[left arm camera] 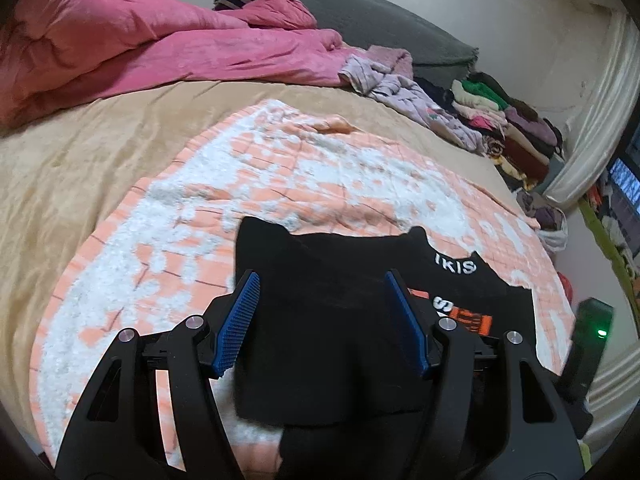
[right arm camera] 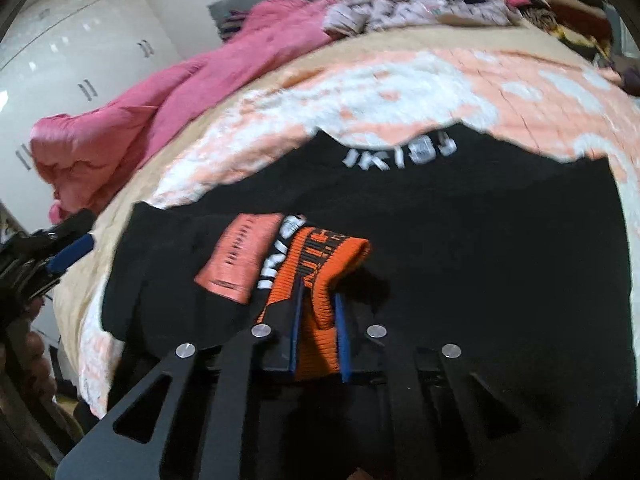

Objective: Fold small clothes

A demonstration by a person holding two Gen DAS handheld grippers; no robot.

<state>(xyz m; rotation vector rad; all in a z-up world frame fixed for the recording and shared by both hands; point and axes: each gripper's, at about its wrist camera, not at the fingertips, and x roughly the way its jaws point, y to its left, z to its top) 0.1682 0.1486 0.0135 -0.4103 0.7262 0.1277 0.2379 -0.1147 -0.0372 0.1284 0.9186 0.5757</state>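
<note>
We see one black garment (left arm camera: 340, 340) on the bed (left arm camera: 100, 152). Left gripper (left arm camera: 322, 320) fingers apart above it; right gripper (right arm camera: 318, 336) fingers clamped on its orange cuff (right arm camera: 316, 280) at six o'clock.

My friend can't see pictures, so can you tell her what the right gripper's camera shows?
The right gripper is pinching an orange knitted band on a black garment. The garment lies on a peach and white blanket on a bed, with a pink quilt behind it. The left gripper shows at the left edge.
</note>
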